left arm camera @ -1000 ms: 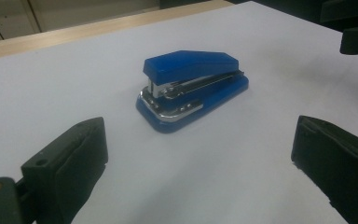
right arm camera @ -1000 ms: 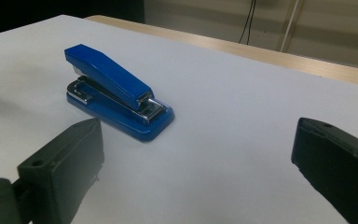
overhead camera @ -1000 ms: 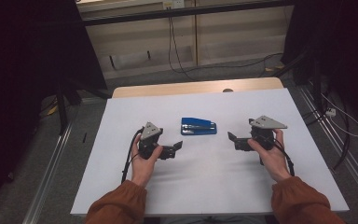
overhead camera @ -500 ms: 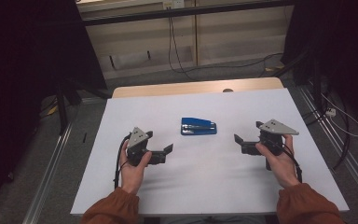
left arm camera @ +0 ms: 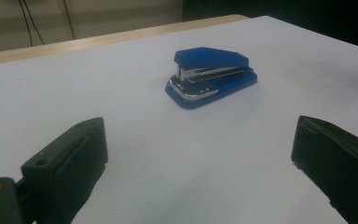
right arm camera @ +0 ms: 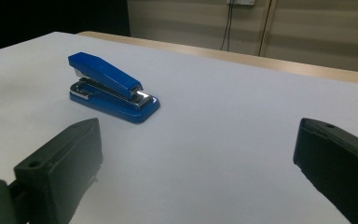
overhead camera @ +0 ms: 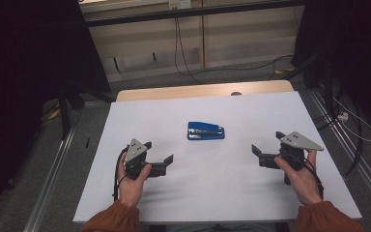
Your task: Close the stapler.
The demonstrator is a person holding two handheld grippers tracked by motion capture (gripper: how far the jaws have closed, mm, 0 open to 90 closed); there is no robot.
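The left gripper (overhead camera: 166, 161) sits low over the desk (overhead camera: 222, 193) with its jaws spread wide and nothing between them, and the right gripper (overhead camera: 257, 153) mirrors it on the other side, also wide and empty. Each is carried in a hand (overhead camera: 131, 180) that comes in from the near edge, and each points inward and slightly forward, which reads as a ready stance: both gripper views look straight along their jaws at the blue stapler (overhead camera: 206, 130), so either one seems able to go for it. The stapler lies flat on its base near the middle of the white sheet, beyond the two grippers and roughly between them, well apart from both. From the left gripper view its metal nose end (left arm camera: 189, 91) faces the camera; from the right gripper view the hinged end is farther off and the top arm slopes down toward the near side. Nothing stands between either gripper and the stapler; the sheet around it is bare. A strip of wooden desk edge (overhead camera: 203, 91) shows past the sheet, and beyond that there are cables on the floor (overhead camera: 232, 67) and dark curtains (overhead camera: 29, 72) at both sides, all well clear of the work.
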